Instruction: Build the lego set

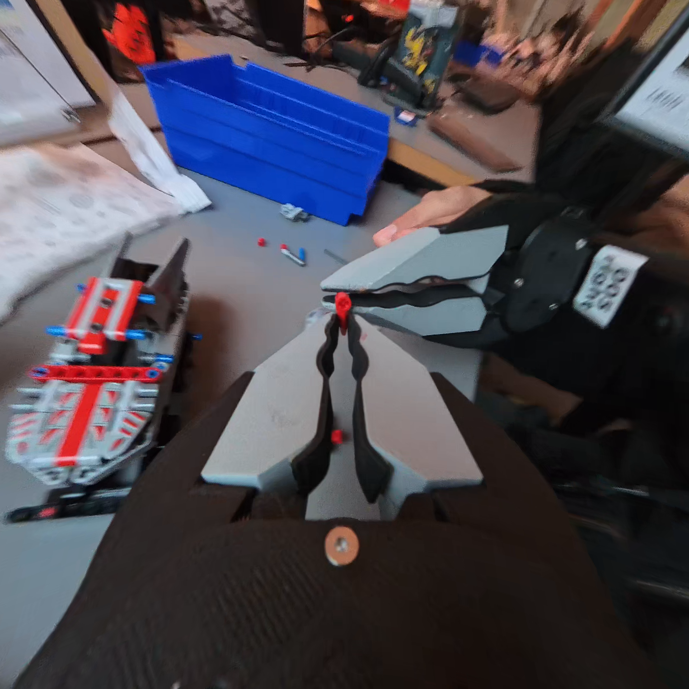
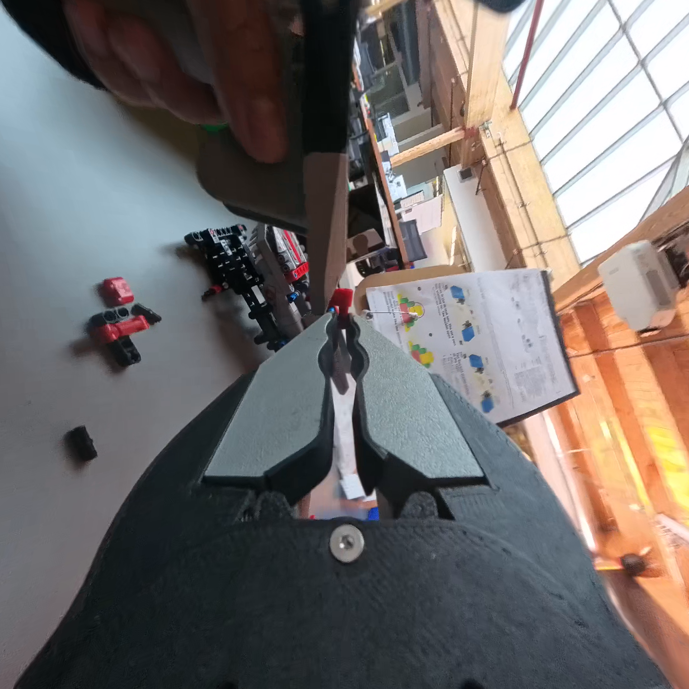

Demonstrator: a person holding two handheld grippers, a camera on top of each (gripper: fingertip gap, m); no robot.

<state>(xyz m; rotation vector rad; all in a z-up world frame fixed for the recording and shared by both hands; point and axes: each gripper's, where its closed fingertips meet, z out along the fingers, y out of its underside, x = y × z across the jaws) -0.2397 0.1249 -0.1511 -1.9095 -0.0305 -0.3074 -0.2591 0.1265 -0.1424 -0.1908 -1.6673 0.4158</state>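
A small red Lego pin (image 1: 342,304) is gripped from two sides. My left gripper (image 1: 341,325) is shut on its lower stem. My right gripper (image 1: 323,294) comes in from the right and is shut on its head. In the right wrist view the red pin (image 2: 343,298) sticks out of my right gripper (image 2: 343,318), and a finger (image 2: 328,231) of the left gripper reaches down to it from above. The partly built red, grey and black Lego car (image 1: 89,391) lies on the table to the left; it also shows in the right wrist view (image 2: 257,276).
A blue bin (image 1: 268,134) stands at the back, with loose small pieces (image 1: 292,255) in front of it. Paper instruction sheets (image 1: 56,208) lie at the left. A small red-and-black subassembly (image 2: 115,324) and a black piece (image 2: 80,441) lie on the grey table (image 2: 56,186). The grippers are tip to tip, or close to it.
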